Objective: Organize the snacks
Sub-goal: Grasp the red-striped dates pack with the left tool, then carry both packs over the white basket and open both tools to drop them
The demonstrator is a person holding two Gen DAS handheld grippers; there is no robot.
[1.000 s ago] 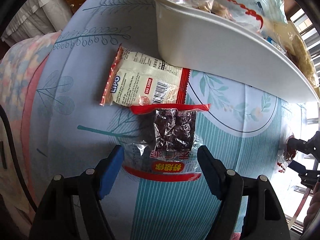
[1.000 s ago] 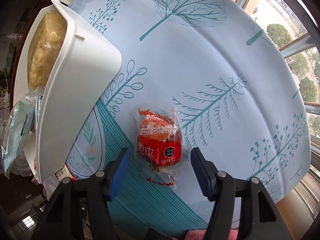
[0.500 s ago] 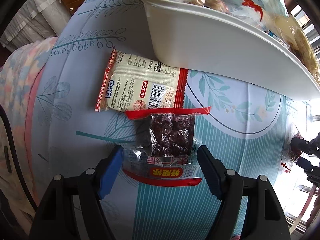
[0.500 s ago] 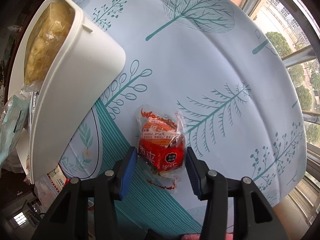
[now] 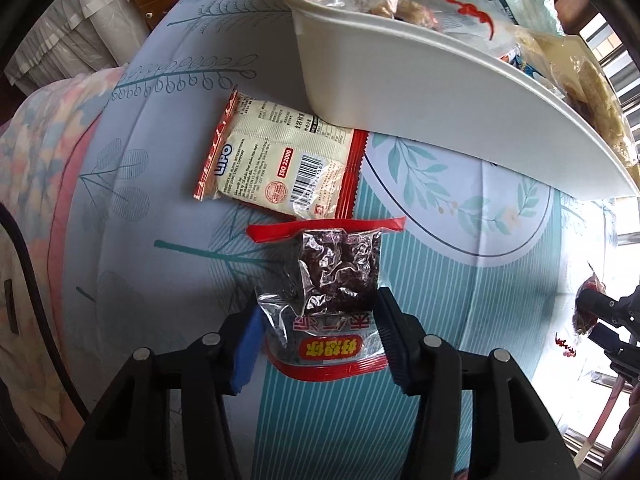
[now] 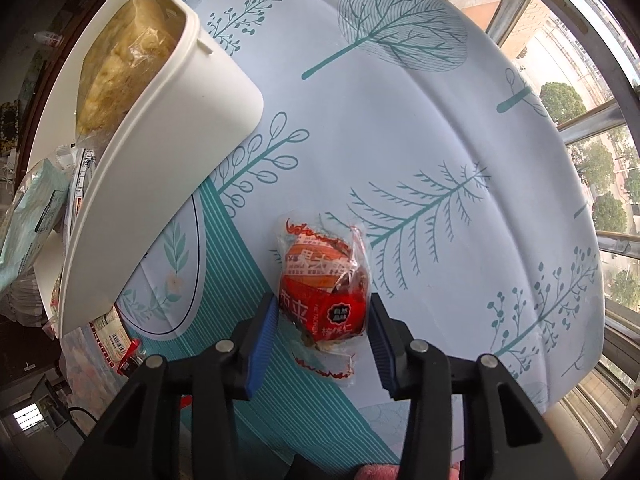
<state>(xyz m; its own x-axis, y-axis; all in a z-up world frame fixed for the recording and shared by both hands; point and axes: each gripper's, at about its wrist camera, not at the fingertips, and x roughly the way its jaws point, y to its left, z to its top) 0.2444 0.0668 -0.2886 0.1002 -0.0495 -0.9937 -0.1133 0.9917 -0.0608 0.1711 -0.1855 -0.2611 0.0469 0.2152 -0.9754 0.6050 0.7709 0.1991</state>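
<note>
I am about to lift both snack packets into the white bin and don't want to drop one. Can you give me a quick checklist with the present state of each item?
1. Left claw on the dark dried-fruit packet: jaws just closing, pads at its sides, wrapper crumpled. Ok.
2. Right claw on the red snack packet: jaws just closing, pads touching both sides. Ok.
3. Firmness of either grip: cannot tell.
4. Lipo packet clear of the left claw: ok.
5. Room in the white bin: already heaped with bags. Not ok.
6. Both packets off the tablecloth: not yet.
</note>
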